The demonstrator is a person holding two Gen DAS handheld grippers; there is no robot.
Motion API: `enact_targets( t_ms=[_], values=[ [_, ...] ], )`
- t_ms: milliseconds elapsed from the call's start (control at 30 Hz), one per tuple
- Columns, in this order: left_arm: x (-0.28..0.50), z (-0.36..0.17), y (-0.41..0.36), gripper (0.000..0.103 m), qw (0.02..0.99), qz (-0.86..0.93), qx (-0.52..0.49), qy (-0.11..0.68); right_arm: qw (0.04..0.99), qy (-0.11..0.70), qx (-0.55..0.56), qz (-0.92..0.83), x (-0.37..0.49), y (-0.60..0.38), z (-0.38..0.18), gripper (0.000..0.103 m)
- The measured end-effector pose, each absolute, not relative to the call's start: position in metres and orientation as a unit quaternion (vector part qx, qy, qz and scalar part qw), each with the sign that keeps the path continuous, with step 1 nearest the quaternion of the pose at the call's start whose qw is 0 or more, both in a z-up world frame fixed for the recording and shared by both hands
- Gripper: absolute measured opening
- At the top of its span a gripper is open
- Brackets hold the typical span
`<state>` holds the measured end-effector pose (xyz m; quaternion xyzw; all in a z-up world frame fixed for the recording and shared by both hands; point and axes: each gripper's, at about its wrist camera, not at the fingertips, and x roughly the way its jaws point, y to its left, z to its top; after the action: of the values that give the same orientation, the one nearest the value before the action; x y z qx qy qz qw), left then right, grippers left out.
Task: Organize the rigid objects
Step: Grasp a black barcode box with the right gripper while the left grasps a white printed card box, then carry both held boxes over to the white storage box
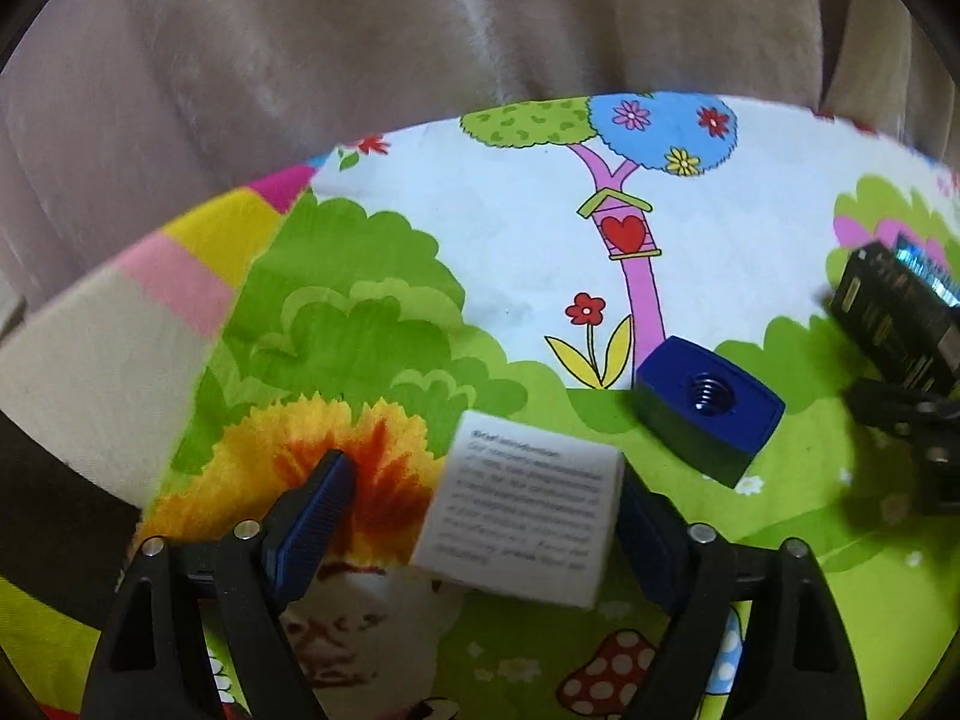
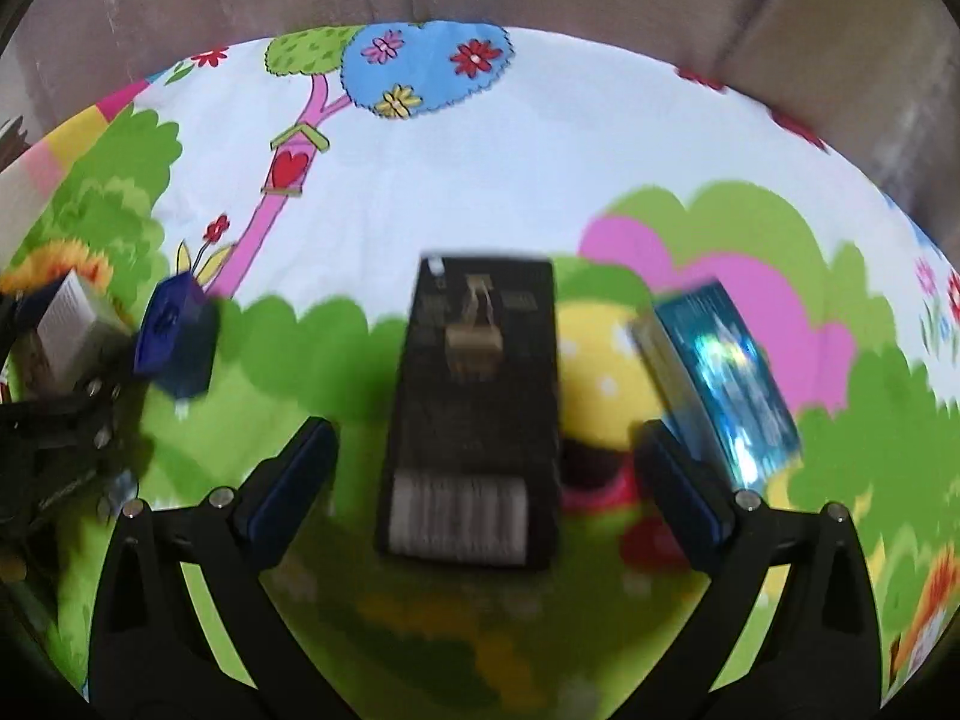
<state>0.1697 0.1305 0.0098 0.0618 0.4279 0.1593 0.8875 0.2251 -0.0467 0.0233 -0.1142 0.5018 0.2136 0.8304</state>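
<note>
Left gripper [image 1: 480, 504], bottom centre, straddles the white box [image 1: 519, 519]: right pad touching, left pad clear, no grip yet. Right gripper [image 2: 480, 468] gapes wide around the black box [image 2: 477, 414], mid-frame, squared up for pickup.

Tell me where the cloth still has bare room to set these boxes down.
Free: the white stretch of the printed cloth behind the black box, up to the far edge, and around the pink tree trunk. Crowded: the near green band, where white box, blue block, black box and shiny blue box lie.
</note>
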Motion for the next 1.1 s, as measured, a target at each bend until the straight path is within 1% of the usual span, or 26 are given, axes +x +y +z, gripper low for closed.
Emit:
enact_targets(
  t_ms=[33,67,100,267,400,567,733,833,1100],
  values=[
    [0.167,0.010,0.135,0.041,0.888,0.147,0.041,0.434,0.836,0.487,-0.117,0.224,0.221,-0.046,0.027,0.044],
    [0.163,0.010,0.137,0.042,0.890,0.136,0.029,0.434,0.837,0.481,-0.121,0.229,0.216,-0.046,0.032,0.042],
    [0.157,0.010,0.138,0.042,0.891,0.120,0.017,0.437,0.829,0.493,-0.120,0.236,0.208,-0.048,0.036,0.042],
    [0.101,0.010,0.125,0.042,0.895,0.078,-0.043,0.437,0.828,0.481,-0.109,0.266,0.133,-0.077,0.044,0.043],
    [0.052,0.009,0.106,0.042,0.897,0.079,-0.062,0.431,0.834,0.472,-0.093,0.269,0.073,-0.107,0.051,0.043],
    [-0.006,0.010,0.089,0.042,0.896,0.088,-0.077,0.428,0.836,0.470,-0.109,0.263,0.028,-0.117,0.054,0.043],
    [-0.071,0.014,0.072,0.042,0.900,0.082,-0.069,0.423,0.838,0.465,-0.126,0.257,-0.029,-0.128,0.059,0.043],
    [-0.097,0.014,0.064,0.042,0.902,0.076,-0.059,0.421,0.839,0.462,-0.137,0.253,-0.064,-0.136,0.063,0.043],
    [-0.138,0.016,0.057,0.042,0.903,0.065,-0.056,0.421,0.833,0.465,-0.153,0.256,-0.116,-0.135,0.070,0.043]
  ],
)
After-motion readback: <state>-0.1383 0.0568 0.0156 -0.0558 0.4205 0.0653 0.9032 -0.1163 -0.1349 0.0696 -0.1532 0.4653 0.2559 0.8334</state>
